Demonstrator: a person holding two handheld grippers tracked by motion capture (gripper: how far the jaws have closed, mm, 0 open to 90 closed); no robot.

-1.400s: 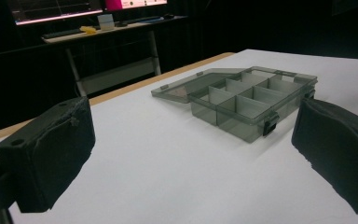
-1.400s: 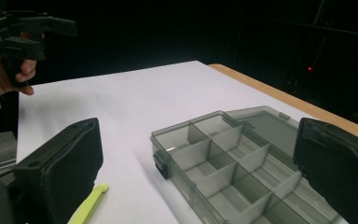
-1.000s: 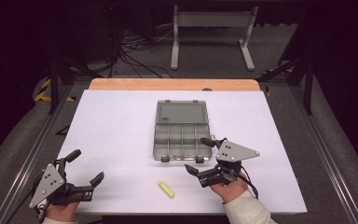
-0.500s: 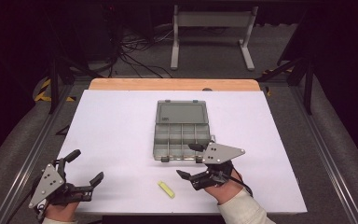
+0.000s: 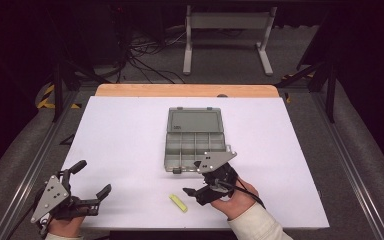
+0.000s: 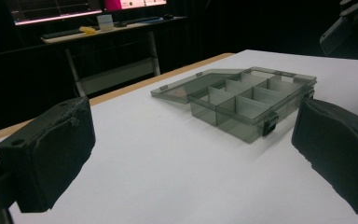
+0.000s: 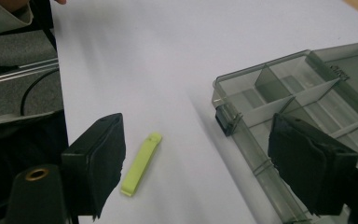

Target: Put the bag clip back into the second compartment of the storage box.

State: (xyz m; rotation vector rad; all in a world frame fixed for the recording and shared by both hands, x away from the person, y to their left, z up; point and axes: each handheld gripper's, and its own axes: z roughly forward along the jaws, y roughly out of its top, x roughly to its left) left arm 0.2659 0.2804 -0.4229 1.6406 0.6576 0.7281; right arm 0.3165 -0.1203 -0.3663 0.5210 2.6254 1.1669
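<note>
Yellow-green clip point(image 5: 178, 202) lies flat on the white counter point(image 5: 125, 135), near the front edge, just left of the right gripper point(image 5: 196, 186) and apart from it. Long axis runs diagonally: one end toward the front right, the other back-left. Right gripper's jaws stand wide apart, holding nothing, angled left toward the clip; judged an approach for pickup. Open compartment box point(image 5: 192, 140) sits just behind, lid folded back flat, compartments bare, likely the destination. Left gripper point(image 5: 91, 181) rests at the front left corner, well apart, jaws wide, empty.
</note>
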